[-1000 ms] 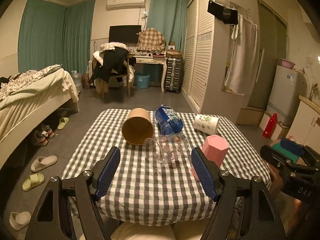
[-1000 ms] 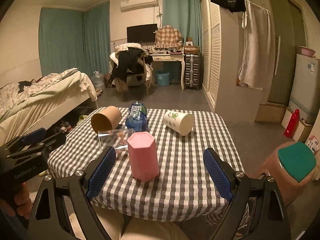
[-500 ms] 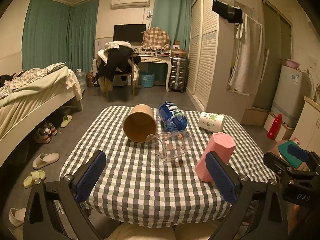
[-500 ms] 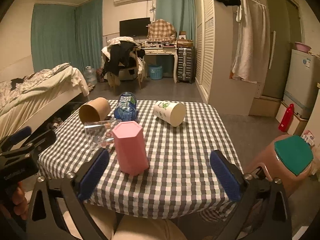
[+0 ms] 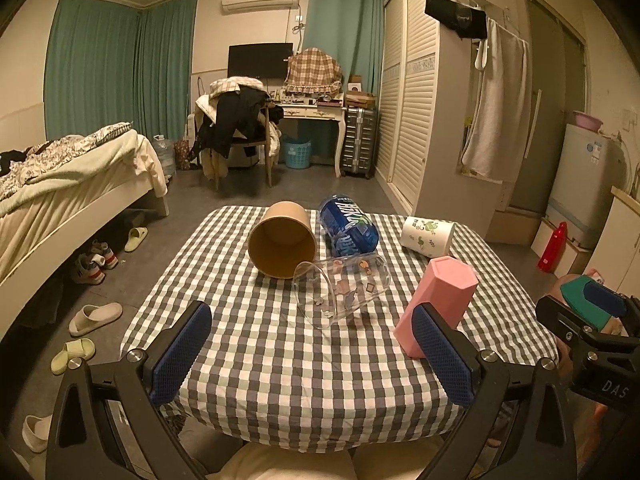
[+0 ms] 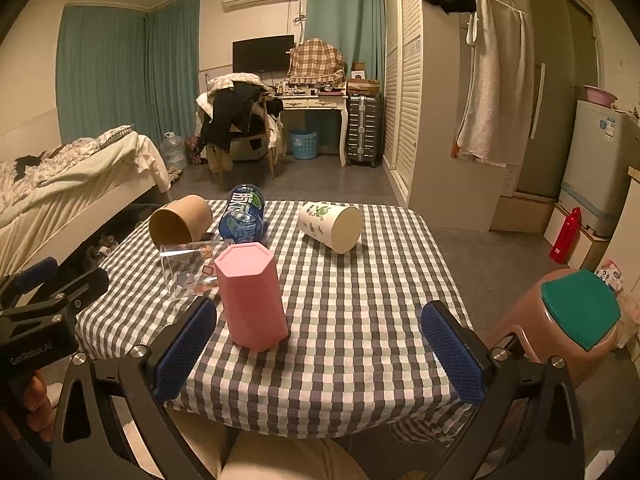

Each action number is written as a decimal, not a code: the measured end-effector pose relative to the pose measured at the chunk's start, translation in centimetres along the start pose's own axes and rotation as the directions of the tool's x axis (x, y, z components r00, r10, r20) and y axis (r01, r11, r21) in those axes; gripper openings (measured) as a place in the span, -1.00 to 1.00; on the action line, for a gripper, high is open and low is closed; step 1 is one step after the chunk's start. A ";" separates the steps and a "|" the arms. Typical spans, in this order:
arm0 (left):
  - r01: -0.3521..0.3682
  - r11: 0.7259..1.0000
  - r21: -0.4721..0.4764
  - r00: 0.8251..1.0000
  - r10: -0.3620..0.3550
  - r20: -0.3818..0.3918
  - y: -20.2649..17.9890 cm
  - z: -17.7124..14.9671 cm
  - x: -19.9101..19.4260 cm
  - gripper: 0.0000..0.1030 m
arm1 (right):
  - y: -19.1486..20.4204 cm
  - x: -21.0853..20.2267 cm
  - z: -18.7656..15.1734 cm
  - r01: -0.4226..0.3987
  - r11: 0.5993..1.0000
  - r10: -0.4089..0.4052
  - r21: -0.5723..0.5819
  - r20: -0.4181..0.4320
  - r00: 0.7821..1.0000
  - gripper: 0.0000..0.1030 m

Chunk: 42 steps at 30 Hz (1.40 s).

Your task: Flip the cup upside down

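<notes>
A pink hexagonal cup (image 5: pixel 440 304) (image 6: pixel 251 294) stands upside down on the checked table (image 5: pixel 280 360) (image 6: pixel 360 320). A clear cup (image 5: pixel 340 288) (image 6: pixel 192 266), a brown paper cup (image 5: pixel 282 240) (image 6: pixel 180 220), a blue cup (image 5: pixel 348 226) (image 6: pixel 242 214) and a white printed cup (image 5: pixel 428 234) (image 6: pixel 330 226) lie on their sides. My left gripper (image 5: pixel 312 352) is open and empty at the near table edge, facing the clear cup. My right gripper (image 6: pixel 320 356) is open and empty, just right of the pink cup.
A pink stool with a green top (image 6: pixel 576 312) stands right of the table. A bed (image 5: pixel 60 192) is at the left with slippers (image 5: pixel 94 314) on the floor. A chair with clothes (image 5: pixel 236 128), desk and wardrobe stand behind.
The left gripper's jaws opened wide from a narrower gap. Both grippers drew back a little toward the near table edge. The cups have not moved.
</notes>
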<state>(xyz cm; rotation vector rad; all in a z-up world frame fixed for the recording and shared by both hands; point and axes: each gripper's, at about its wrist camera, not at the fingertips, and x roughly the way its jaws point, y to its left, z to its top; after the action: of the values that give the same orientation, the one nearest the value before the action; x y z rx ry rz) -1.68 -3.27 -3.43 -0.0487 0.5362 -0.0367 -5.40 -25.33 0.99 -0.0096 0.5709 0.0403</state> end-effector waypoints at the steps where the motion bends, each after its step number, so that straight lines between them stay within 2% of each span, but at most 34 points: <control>1: 0.001 1.000 0.000 1.000 -0.001 0.000 0.0 0.0 0.0 1.00 | 0.0 0.0 0.0 0.001 1.000 -0.001 -0.001 0.000 1.000 0.99; 42: -0.005 1.000 0.003 1.000 0.005 0.009 0.1 -0.1 -0.3 1.00 | 0.3 0.5 -0.5 0.004 1.000 -0.004 -0.011 -0.027 1.000 0.99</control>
<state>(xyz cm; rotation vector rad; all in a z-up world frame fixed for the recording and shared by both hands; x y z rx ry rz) -2.05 -3.15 -3.38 -0.0447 0.5274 -0.0327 -5.28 -24.99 0.34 -0.0217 0.5981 0.0392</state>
